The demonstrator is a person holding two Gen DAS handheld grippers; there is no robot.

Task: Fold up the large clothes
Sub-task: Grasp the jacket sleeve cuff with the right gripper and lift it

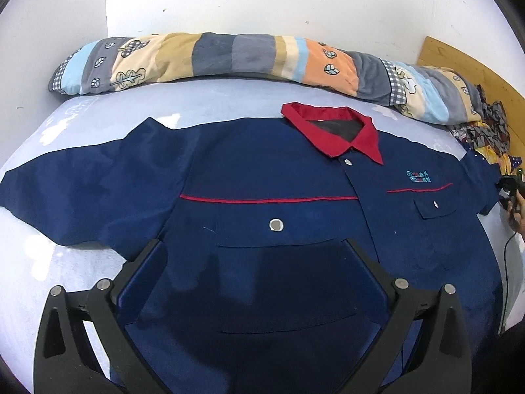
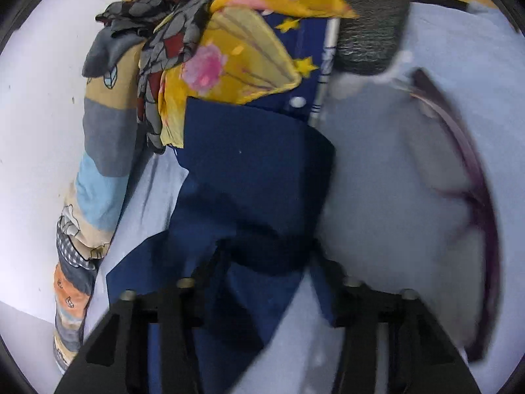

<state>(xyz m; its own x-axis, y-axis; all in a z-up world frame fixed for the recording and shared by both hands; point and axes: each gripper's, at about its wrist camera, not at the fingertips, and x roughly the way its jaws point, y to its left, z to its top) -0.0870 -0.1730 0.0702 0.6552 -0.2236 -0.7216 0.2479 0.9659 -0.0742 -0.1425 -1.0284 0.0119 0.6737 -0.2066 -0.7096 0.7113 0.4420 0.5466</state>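
Observation:
A navy work shirt (image 1: pixel 262 170) with a red collar (image 1: pixel 331 128) and red chest piping lies flat, front up, on a pale blue bed sheet (image 1: pixel 203 101). Its left sleeve (image 1: pixel 75 184) is spread out sideways. My left gripper (image 1: pixel 254 246) hovers open over the shirt's lower front, fingers apart on either side of a pocket. My right gripper (image 2: pixel 265 256) holds the shirt's other sleeve (image 2: pixel 256 164), whose cloth bunches between the blurred fingers. The right gripper (image 1: pixel 512 193) also shows at the shirt's right edge in the left wrist view.
A long striped patchwork bolster (image 1: pixel 236 59) lies along the white wall behind the shirt. A heap of patterned clothes (image 2: pixel 229 49) sits by the wooden headboard (image 1: pixel 475 69). A grey ribbed roll (image 2: pixel 370 26) and a dark purple curved strap (image 2: pixel 472 177) lie on the sheet.

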